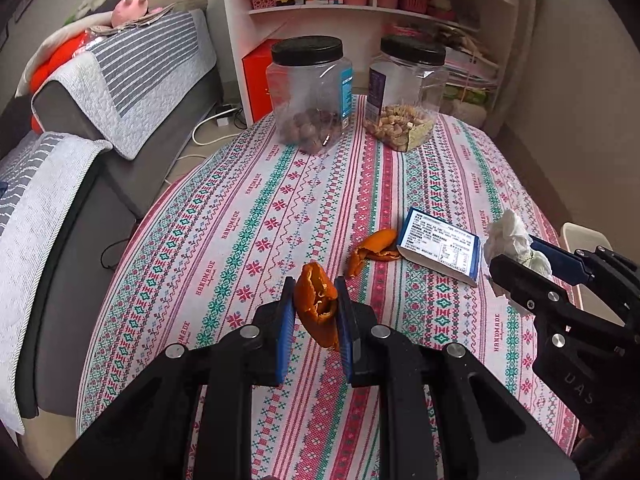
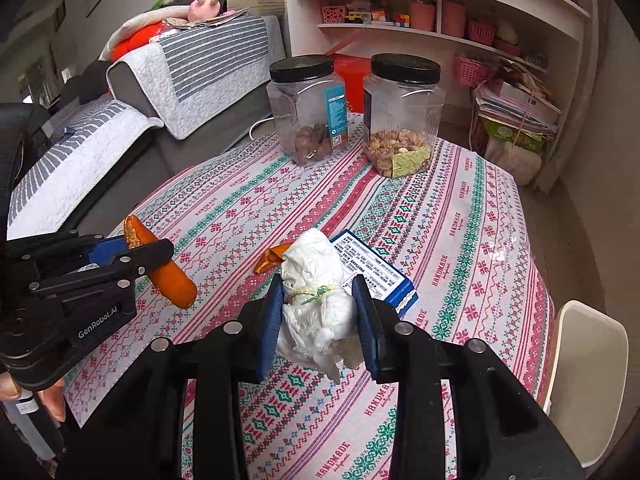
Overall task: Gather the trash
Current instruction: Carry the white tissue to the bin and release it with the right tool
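- Nearest, the left gripper (image 1: 315, 308) clamps a curled piece of orange peel (image 1: 316, 300) between its blue pads, holding it clear above the tablecloth (image 1: 240, 240).
- Just as close on the other side, the right gripper (image 2: 322, 312) squeezes a crumpled white tissue wad (image 2: 316, 304) between its blue pads; a thin yellow-green band runs round the wad's middle, and it hangs above the cloth.
- Seen from the right wrist, a hand (image 2: 52, 400) shows at the lower left edge below the left gripper's body.
- Beyond the fingers, a second piece of orange peel (image 1: 374, 254) lies on the cloth, touching the near corner of a small blue-and-white printed box (image 1: 440, 246) that lies flat.
- At the right edge of the table stands a white chair (image 2: 588, 360).
- Farther back, two clear plastic jars with black lids stand side by side near the table's far edge: the left jar (image 1: 310, 96) holds brown nuts, the right jar (image 1: 408, 92) holds pale mixed nuts and a green packet.
- Behind the table stands a white shelf unit (image 1: 360, 0) with pink containers and small toys; to its left is a grey sofa (image 1: 120, 92) under striped covers.
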A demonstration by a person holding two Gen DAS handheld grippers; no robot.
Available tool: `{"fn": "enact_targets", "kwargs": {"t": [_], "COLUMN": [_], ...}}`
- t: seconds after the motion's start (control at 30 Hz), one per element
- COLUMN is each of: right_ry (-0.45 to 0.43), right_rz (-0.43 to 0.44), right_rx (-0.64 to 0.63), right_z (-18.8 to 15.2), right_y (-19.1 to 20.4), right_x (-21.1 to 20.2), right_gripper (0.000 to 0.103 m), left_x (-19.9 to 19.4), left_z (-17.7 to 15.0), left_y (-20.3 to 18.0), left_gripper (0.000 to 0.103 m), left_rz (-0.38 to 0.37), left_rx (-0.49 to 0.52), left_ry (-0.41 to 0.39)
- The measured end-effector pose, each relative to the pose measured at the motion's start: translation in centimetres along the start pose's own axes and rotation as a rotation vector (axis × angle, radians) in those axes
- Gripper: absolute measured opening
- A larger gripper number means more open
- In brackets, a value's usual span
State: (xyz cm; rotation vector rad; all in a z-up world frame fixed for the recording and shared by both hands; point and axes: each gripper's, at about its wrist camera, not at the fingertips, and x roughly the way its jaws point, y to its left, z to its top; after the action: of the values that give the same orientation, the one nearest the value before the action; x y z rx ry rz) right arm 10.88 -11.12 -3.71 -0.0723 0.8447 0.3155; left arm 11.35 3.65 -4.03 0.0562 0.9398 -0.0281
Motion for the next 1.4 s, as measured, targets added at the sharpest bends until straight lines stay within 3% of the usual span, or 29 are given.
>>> {"fn": "enact_targets", "kwargs": {"t": [0.93,1.4], "right_ry": [-0.079,-0.112], "right_rz": [-0.13,-0.312], "right_rx": [0.111,0.289], "right_z": [-2.0,-3.7], "right_y": [-7.9,-16.7], "right_x": [-6.1,-10.6], "right_gripper": [0.033,0.033], "left_x": [-0.7,-0.9], "left_z": [-0.2,-0.1], "left_y": [-8.3,-13.9], "left_gripper": [0.019,0.019], "left_rz": [-0.089,-0.129], "left_rx": [0.109,0.189], "left_ry": [-0.034,-0.032]}}
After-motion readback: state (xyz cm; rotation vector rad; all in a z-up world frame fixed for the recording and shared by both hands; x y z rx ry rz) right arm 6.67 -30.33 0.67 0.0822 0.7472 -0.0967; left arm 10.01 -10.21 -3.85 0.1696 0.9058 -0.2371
